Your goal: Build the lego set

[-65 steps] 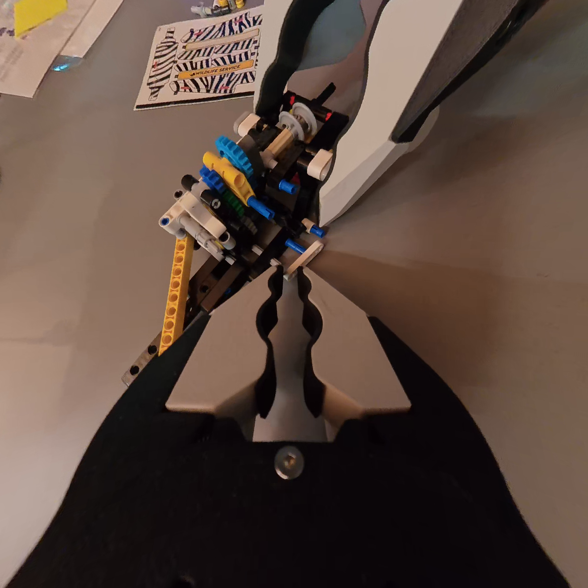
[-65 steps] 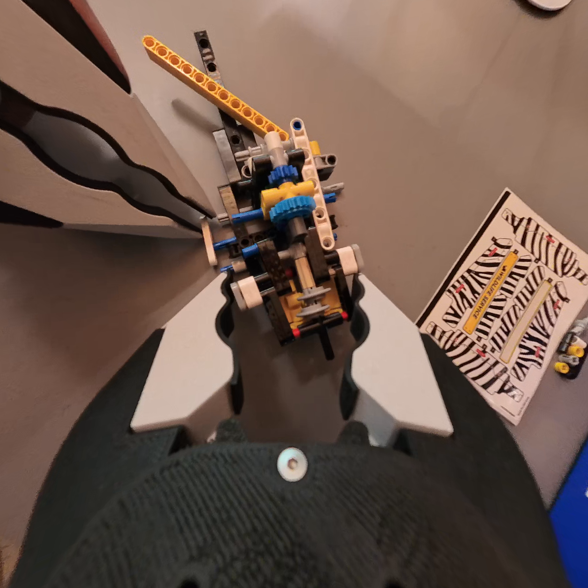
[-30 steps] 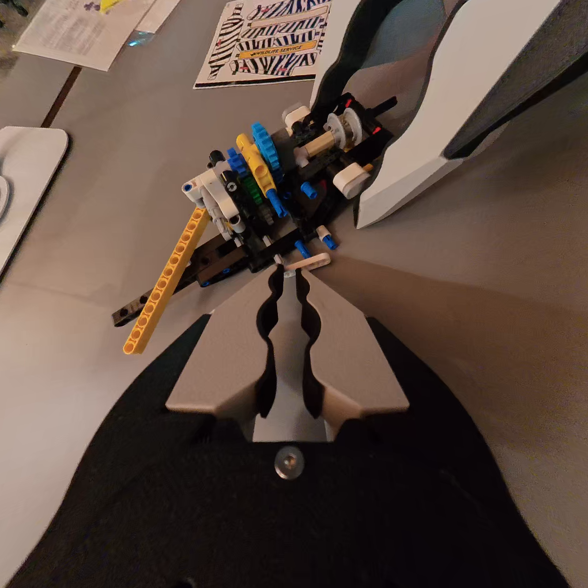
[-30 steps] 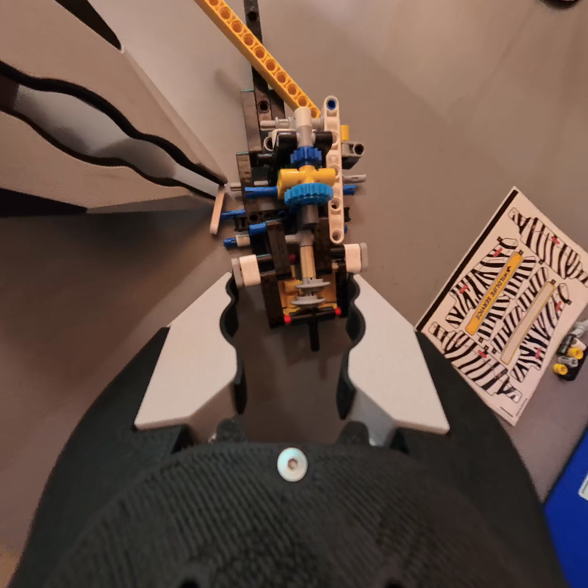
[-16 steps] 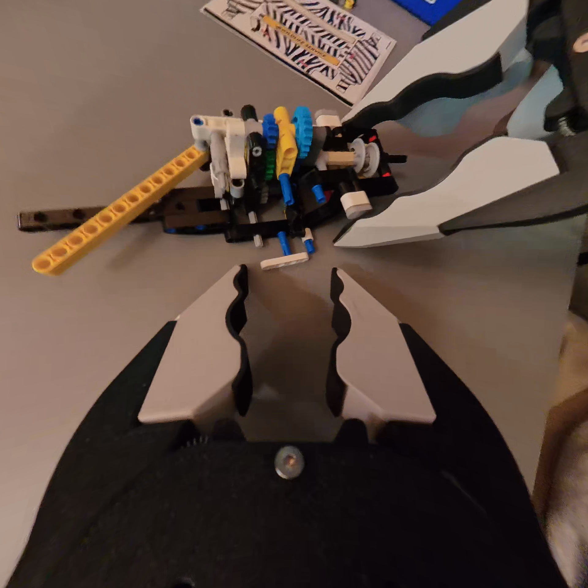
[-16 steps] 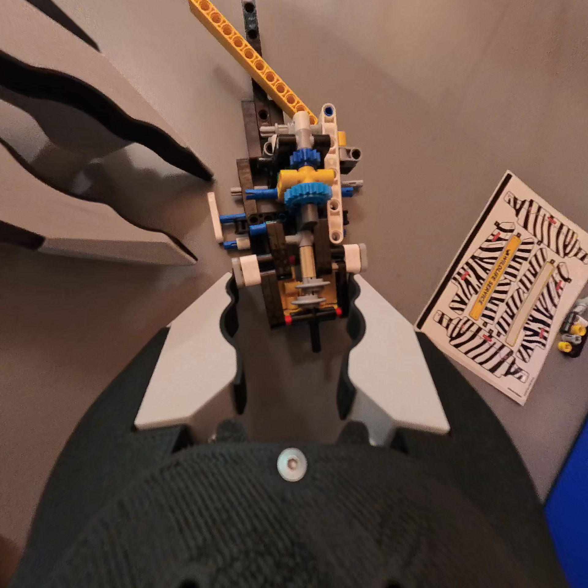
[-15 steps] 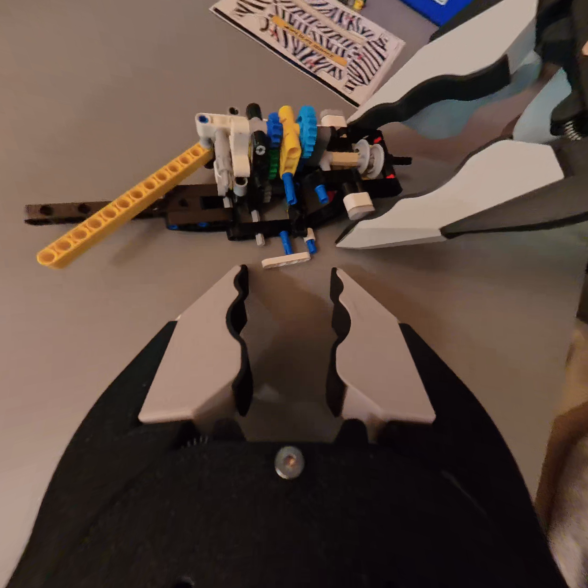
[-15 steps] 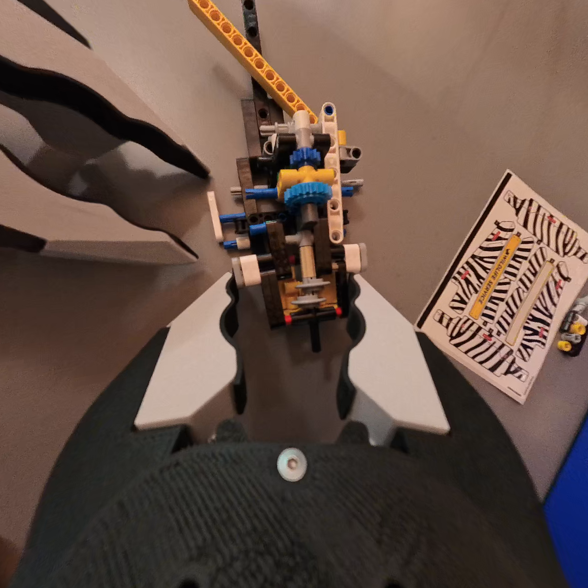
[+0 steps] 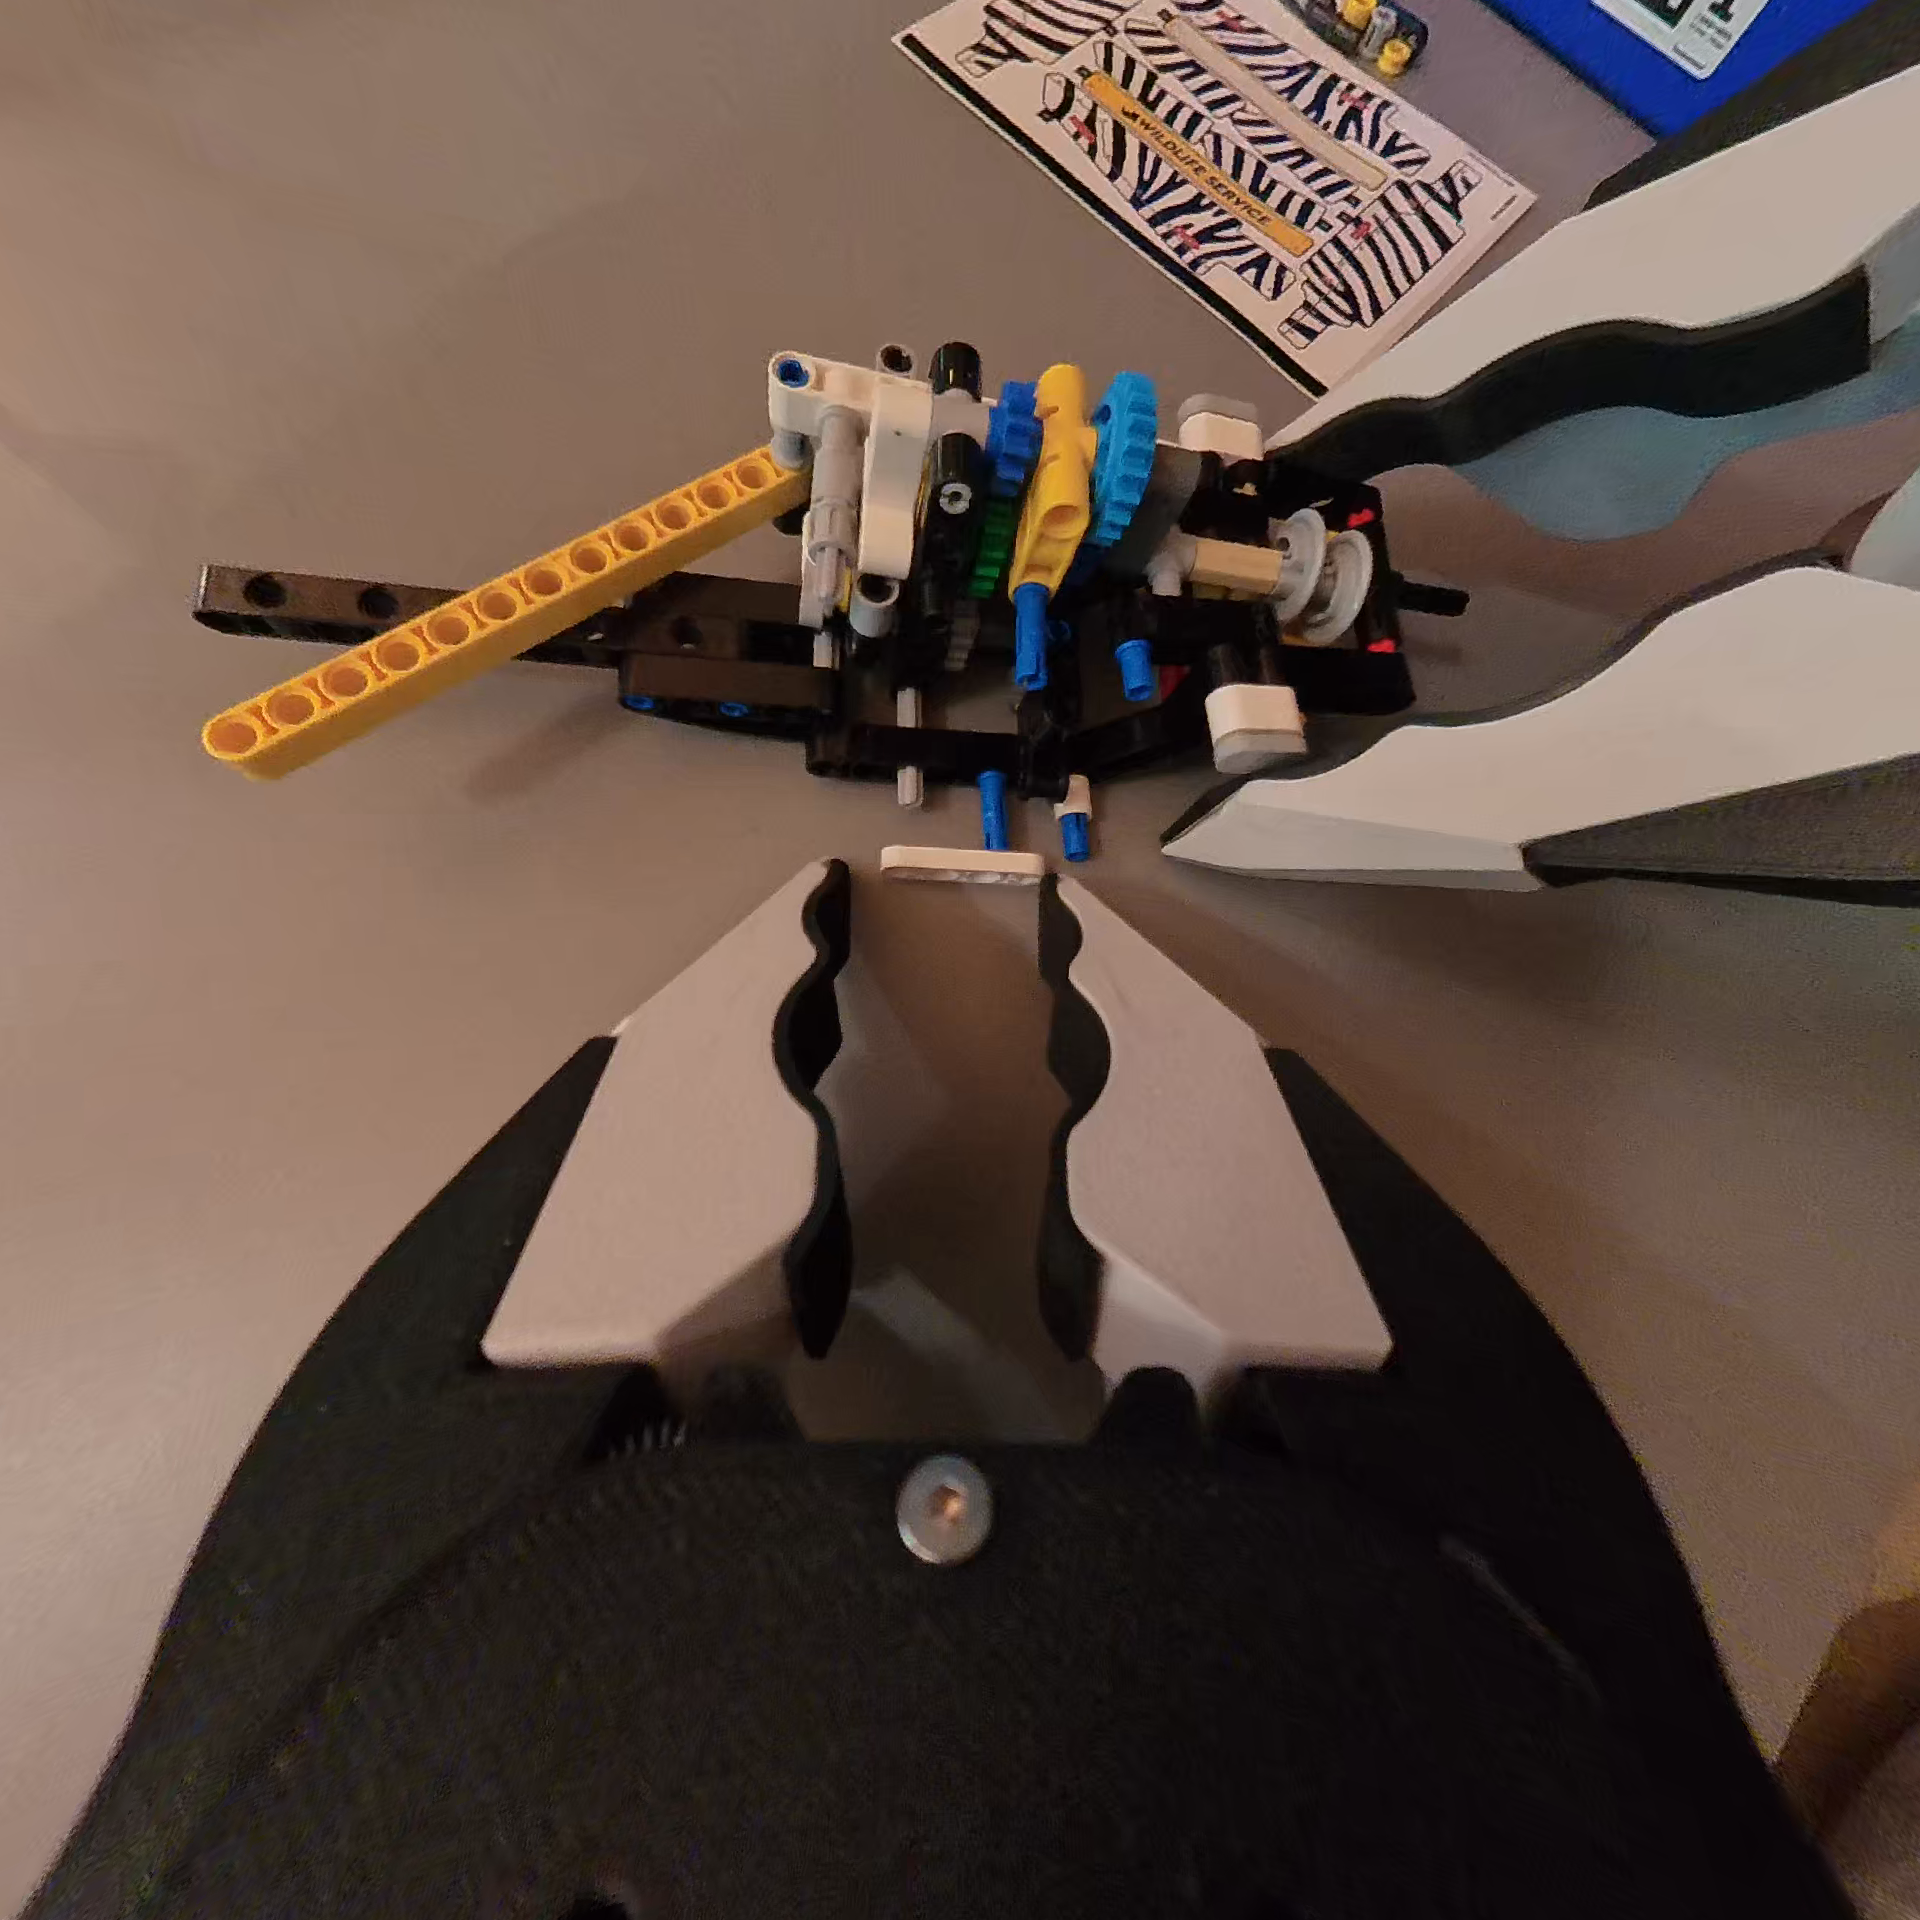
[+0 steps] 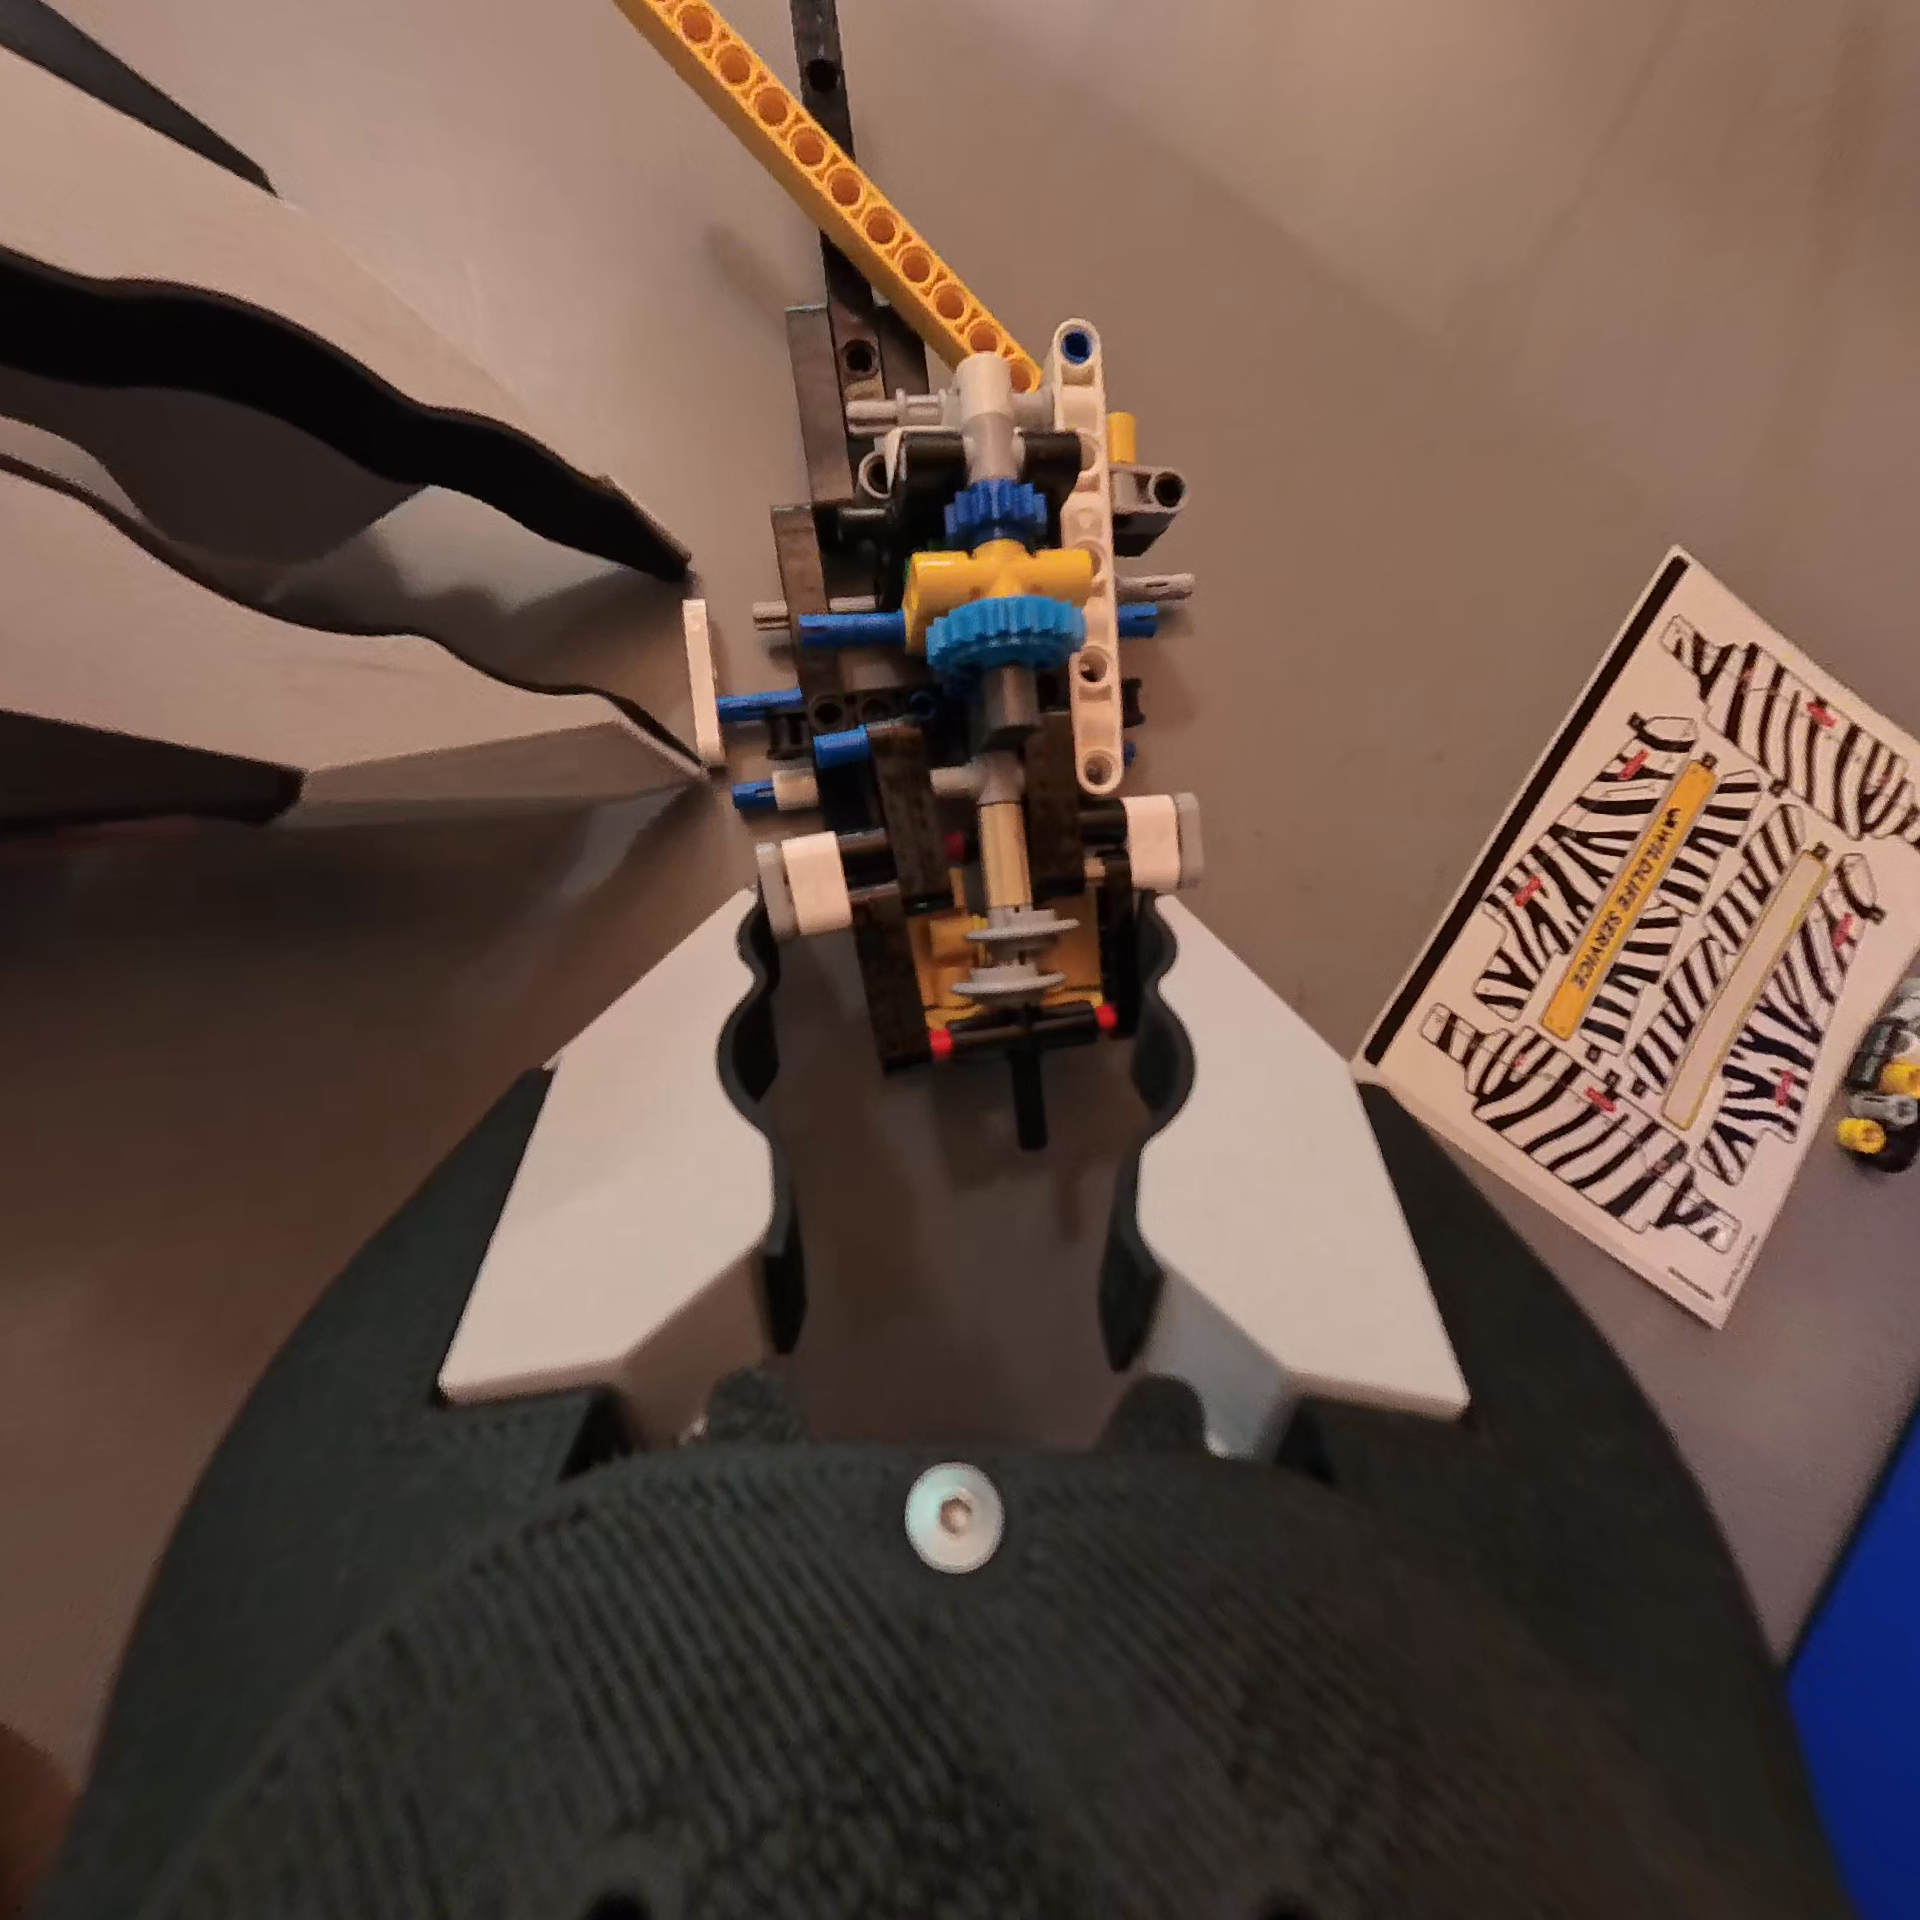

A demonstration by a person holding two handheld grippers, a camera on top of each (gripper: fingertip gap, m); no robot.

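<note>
Since 2.2 seconds ago my left gripper (image 9: 943, 878) has let go of the small white liftarm (image 9: 958, 861), backed off and parted its jaws; they now stand apart, straddling that piece without touching it.

Item: partly built Technic chassis (image 9: 1039, 582), centre of the left wrist view, flat on the grey table (image 9: 416, 260). Blue gears (image 9: 1127, 457), yellow connector (image 9: 1058, 468), long yellow beam (image 9: 499, 608) sticking out toward the left edge. The liftarm lies loose just before two blue pins (image 9: 992, 805) on the near side.

My right gripper (image 10: 951, 935) brackets the chassis's rear end, jaws apart. I cannot tell whether the pads touch it.

Handling, by my judgement: light, stiff plastic, smooth enough to skid on the table; pinned joints may pop under side load. Best hold is across the black frame at the rear; the liftarm by its narrow ends.

Beyond: zebra-striped sticker sheet (image 9: 1216, 166) upper right, blue box corner (image 9: 1704, 52) past it.
</note>
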